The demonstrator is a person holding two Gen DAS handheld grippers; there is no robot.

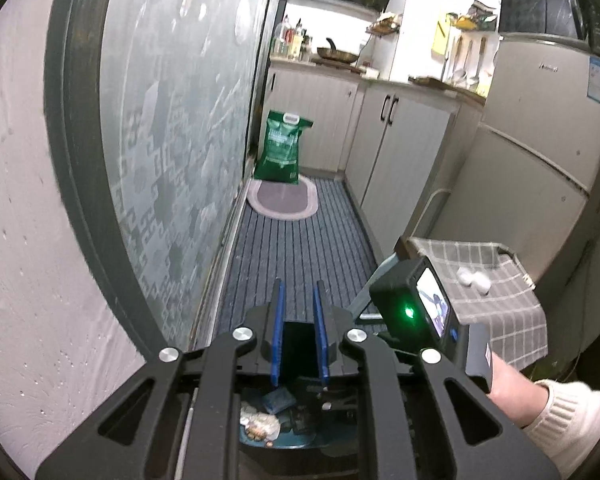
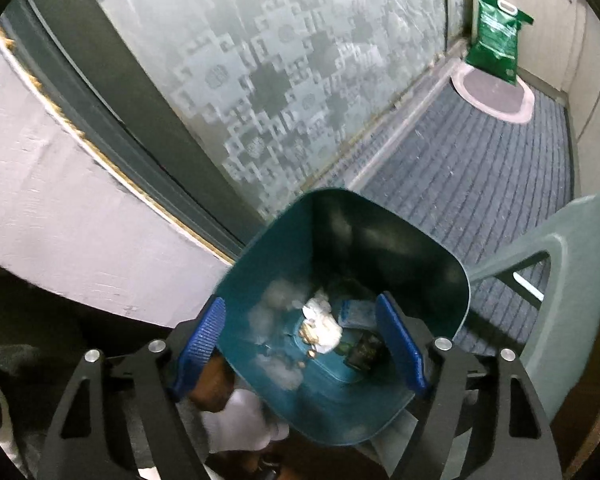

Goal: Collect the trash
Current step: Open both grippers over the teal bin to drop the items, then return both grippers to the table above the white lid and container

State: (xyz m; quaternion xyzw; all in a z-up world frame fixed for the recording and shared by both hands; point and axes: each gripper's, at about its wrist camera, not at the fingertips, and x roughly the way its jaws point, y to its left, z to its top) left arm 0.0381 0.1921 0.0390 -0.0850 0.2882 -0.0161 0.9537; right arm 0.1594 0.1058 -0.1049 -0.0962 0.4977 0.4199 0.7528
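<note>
With left gripper [image 1: 299, 332] jaws near-closed and empty over the bin [image 2: 340, 280], right gripper [image 2: 300, 344] is spread wide above the trash [image 2: 320, 322] inside. Drop step looks done; next: fetch white wads [image 1: 473, 278] off checked cloth [image 1: 500, 304].

I can read no text: the print on the green bag [image 1: 281, 146], the fridge [image 1: 548, 112] badge and its blue sticker [image 1: 599, 82] are too blurred.
</note>
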